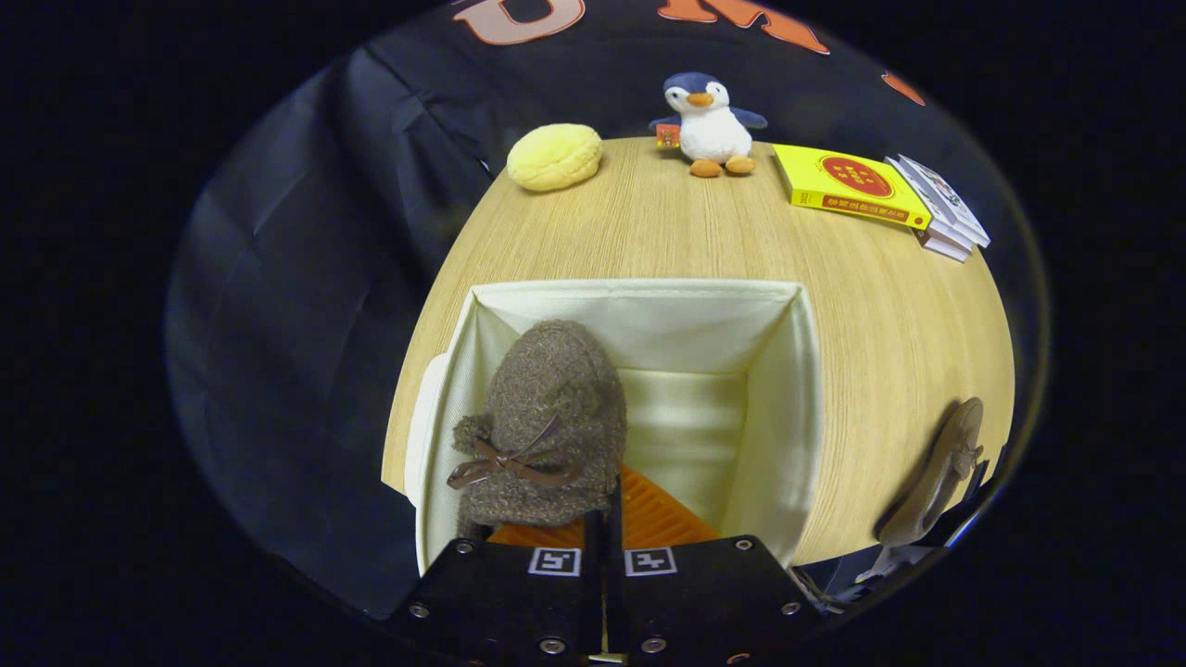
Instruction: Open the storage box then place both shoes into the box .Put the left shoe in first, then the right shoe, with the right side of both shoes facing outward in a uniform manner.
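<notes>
A brown fuzzy shoe (547,426) with a small bow hangs inside the open cream fabric storage box (788,408), against its left wall, toe pointing away from me. My gripper (609,505) is shut on the shoe's rear edge, with the fingers pressed close together just behind the bow. The box's lid flap (424,417) hangs down outside the left wall. The right half of the box is bare down to its floor. The second brown shoe (936,477) lies on the wooden table (667,232) to the right of the box, near the table's edge.
At the back of the table sit a yellow bun-shaped cushion (554,157), a plush penguin (709,120), a yellow book (848,185) and a small stack of white books (945,218). Black cloth drops away beyond the left table edge.
</notes>
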